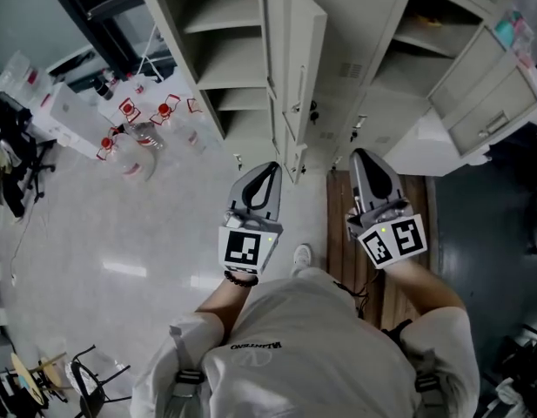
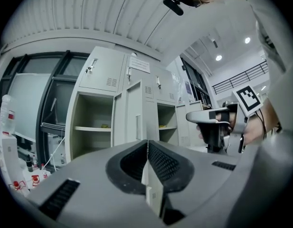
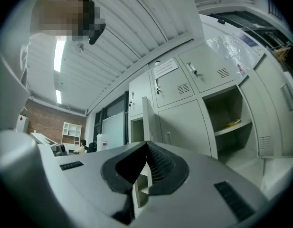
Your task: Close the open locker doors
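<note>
Lockers stand ahead of both claws, a pale grey bank with two doors open. The middle door juts edge-on toward the person, just beyond the claw tips and between them, nearer the left one. To its left, ahead of the left claw, a bay with bare shelves gapes open. The right door is swung wide, well off to the right of the right claw, and the bay behind it holds something yellow on its shelf. Closed doors with vents fill the stretch straight ahead of the right claw.

Both claws are held out side by side at about the same height, apart from each other and touching no door. The left claw's jaws are pressed together with nothing between them. The right claw's jaws are likewise pressed together on nothing.

Bottles with red labels sit on the floor, well to the left of the left claw.
</note>
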A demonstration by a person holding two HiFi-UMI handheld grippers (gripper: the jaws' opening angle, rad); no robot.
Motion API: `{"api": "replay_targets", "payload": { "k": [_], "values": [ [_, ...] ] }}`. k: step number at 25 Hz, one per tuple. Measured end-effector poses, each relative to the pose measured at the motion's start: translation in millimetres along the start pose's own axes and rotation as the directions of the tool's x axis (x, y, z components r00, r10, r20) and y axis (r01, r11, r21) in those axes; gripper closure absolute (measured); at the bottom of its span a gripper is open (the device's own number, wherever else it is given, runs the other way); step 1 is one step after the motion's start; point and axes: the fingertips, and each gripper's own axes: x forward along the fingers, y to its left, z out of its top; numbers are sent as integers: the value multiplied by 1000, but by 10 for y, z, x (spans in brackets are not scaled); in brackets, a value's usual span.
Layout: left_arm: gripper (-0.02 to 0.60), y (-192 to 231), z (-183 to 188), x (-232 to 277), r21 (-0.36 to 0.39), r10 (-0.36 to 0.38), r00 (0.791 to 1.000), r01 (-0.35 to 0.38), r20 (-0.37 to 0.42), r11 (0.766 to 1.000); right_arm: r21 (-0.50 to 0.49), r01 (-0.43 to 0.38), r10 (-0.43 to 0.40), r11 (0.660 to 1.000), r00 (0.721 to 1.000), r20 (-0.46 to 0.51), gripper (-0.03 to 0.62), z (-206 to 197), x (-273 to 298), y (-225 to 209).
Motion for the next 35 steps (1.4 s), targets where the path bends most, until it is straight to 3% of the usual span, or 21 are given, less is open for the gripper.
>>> {"api": "replay_targets", "payload": {
  "k": [11, 17, 24, 29, 35],
  "values": [
    [573, -31, -335, 793, 36, 98, 993, -95, -68, 995, 42, -130, 132, 991, 990, -48, 583, -275, 438, -431],
    [525, 15, -482, 1056, 44, 137, 986, -133, -94, 990, 48, -159, 162, 986, 985, -63, 583, -391, 606, -457],
    [463, 85, -759, 1359, 37, 165, 976, -161, -142, 986, 42, -137, 140, 990, 988, -71, 583, -443, 724, -529],
    [457, 100, -916, 1552, 43, 169, 968, -164, -183, 986, 44, -119, 122, 992, 991, -59, 583, -392, 814, -584],
    [483, 217, -950, 1474, 23, 139, 975, -137, -176, 990, 71, -259, 262, 963, 965, -35, 583, -295, 1041, -374]
  ]
}}
